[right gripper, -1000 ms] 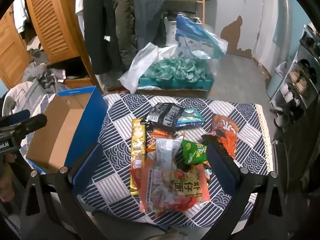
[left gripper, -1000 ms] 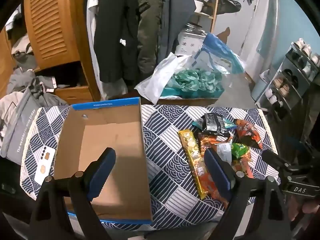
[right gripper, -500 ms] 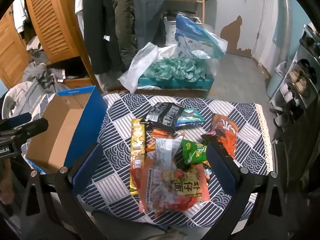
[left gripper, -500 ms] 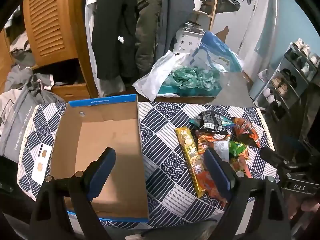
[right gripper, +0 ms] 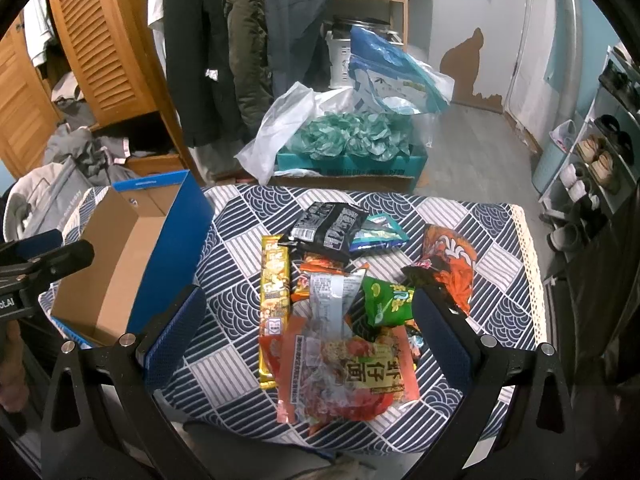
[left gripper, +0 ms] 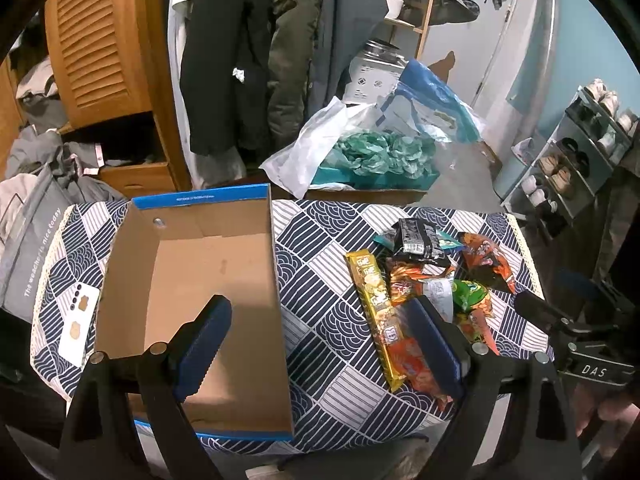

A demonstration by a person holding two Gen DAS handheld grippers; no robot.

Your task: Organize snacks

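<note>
Here the cardboard box point(left gripper: 192, 280) stands empty beside the snack packets point(right gripper: 340, 300).

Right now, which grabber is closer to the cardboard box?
Left. The left gripper hangs partly over the open cardboard box, jaws open. The right gripper hangs over the snack pile, beside the box.

Home bedroom or entry; hanging coats point(left gripper: 248, 60); louvred wooden wardrobe point(left gripper: 100, 40); shoe rack point(left gripper: 576, 160); clothes pile point(right gripper: 76, 152)
</note>
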